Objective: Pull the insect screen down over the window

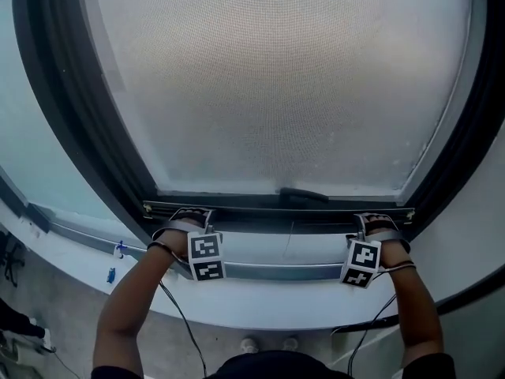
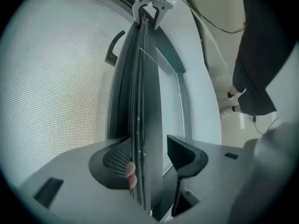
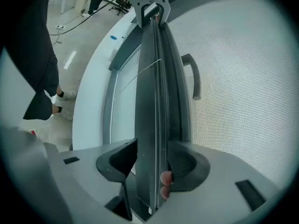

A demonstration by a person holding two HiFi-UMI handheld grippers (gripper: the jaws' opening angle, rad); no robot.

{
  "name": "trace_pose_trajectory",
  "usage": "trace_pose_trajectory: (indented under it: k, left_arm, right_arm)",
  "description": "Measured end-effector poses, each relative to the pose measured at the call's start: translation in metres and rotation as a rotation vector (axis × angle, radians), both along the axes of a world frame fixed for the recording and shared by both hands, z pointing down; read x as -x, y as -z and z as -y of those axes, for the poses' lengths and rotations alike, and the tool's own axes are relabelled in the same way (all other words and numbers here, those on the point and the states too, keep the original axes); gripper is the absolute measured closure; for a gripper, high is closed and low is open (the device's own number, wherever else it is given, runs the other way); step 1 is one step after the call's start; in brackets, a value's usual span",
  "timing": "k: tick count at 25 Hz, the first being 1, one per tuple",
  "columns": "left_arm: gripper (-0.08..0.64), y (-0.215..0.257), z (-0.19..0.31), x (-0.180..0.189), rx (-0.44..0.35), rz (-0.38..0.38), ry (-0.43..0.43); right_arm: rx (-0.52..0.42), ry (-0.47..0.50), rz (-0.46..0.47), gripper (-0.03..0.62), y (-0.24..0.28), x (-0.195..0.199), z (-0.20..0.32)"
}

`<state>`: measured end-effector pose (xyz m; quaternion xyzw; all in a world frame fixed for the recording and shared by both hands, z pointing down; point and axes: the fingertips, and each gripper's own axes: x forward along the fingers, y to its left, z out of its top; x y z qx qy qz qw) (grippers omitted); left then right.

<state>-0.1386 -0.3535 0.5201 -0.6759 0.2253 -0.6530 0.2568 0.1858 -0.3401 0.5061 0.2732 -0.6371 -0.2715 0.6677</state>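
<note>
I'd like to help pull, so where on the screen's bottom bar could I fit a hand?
Free: the bottom bar either side of the middle handle, between the left tongs and the right tongs, whose jaws are opening round the bar. Crowded: both bar ends, where the tongs sit.

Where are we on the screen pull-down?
Done: the insect screen covers the opening, its bottom bar down at the bottom of the window frame. In hand: the right gripper jaws are opening around the bar; the left gripper straddles it loosely. Left: back both grippers off.
</note>
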Motion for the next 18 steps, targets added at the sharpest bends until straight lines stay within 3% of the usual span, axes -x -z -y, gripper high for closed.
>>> trace_pose_trajectory:
  k: [8, 13, 18]
  left_arm:
    - [0.328, -0.0084, 0.0024, -0.0001, -0.034, 0.031, 0.01]
    - [0.328, -0.0091, -0.0005, -0.0012, -0.041, 0.031, -0.005]
    - [0.328, -0.0061, 0.0036, -0.0016, -0.058, -0.017, 0.001]
  right_arm:
    - [0.056, -0.029, 0.014, 0.41, -0.0005, 0.0046, -0.0055]
    - [0.031, -0.008, 0.005, 0.41, -0.0061, -0.001, 0.0004]
    - [0.036, -0.003, 0.007, 0.41, -0.0058, 0.0002, 0.0025]
